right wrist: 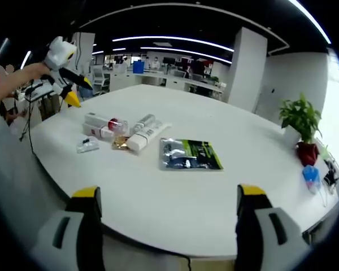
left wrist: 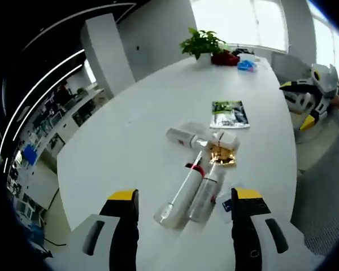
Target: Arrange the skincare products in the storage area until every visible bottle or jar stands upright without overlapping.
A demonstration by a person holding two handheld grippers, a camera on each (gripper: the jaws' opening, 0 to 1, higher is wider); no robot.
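Both hand-held grippers wide open, holding nothing: left (left wrist: 183, 206), right (right wrist: 166, 200). Tubes (left wrist: 199, 186) lie flat in a touching cluster mid-worktop (left wrist: 130, 130), a sachet (left wrist: 230, 114) just beyond them. Plant (left wrist: 202, 43) at far edge.

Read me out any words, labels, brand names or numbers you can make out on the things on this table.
None can be read.
Green and black packet: print is there, too blurred to read.
Lying bottles: red marks, no legible text.
White tube: label too small to read.
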